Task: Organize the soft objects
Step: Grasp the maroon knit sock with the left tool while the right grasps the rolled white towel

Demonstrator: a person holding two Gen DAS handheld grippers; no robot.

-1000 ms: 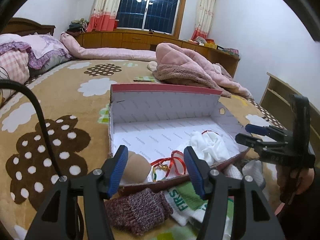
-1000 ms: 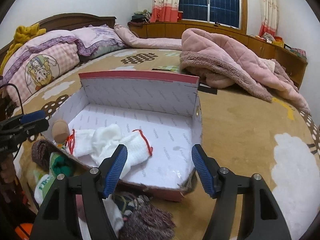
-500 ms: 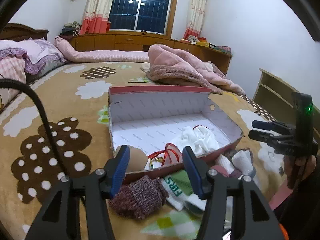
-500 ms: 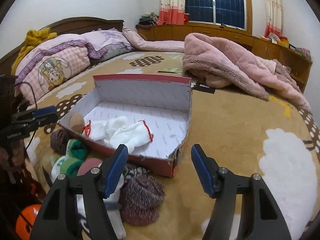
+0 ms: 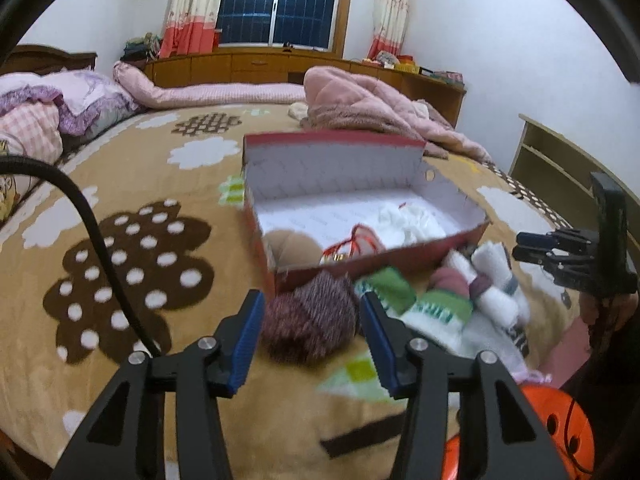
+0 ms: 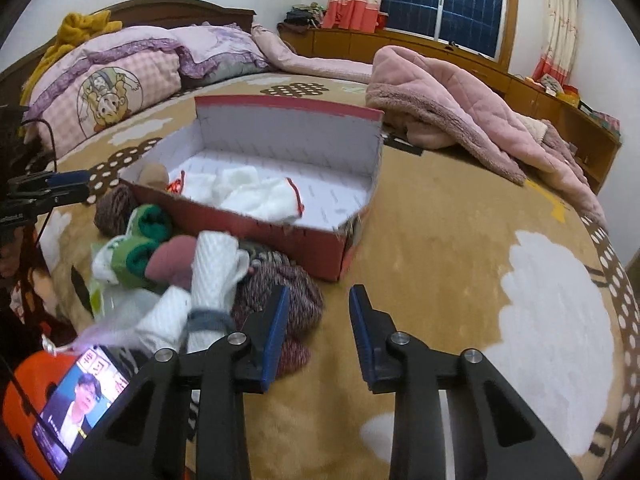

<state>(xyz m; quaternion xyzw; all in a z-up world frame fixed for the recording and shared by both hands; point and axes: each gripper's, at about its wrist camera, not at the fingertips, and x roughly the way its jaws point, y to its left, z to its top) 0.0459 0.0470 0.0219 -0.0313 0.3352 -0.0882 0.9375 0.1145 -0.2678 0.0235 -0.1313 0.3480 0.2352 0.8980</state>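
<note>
Maroon knit roll [image 5: 310,320], fuzzy, between pads of left gripper [image 5: 312,336], spread; right gripper [image 6: 318,330] spread, empty.

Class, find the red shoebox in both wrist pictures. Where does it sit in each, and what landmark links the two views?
Left wrist view: red shoebox at centre, beyond the open left gripper.
Right wrist view: red shoebox left of centre, above the open right gripper.
Shared landmark: the pink quilted blanket behind the box.

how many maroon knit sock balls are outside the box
2: one between the left tongs, by the box; one beside the right tongs. The pile may hide more.
</note>
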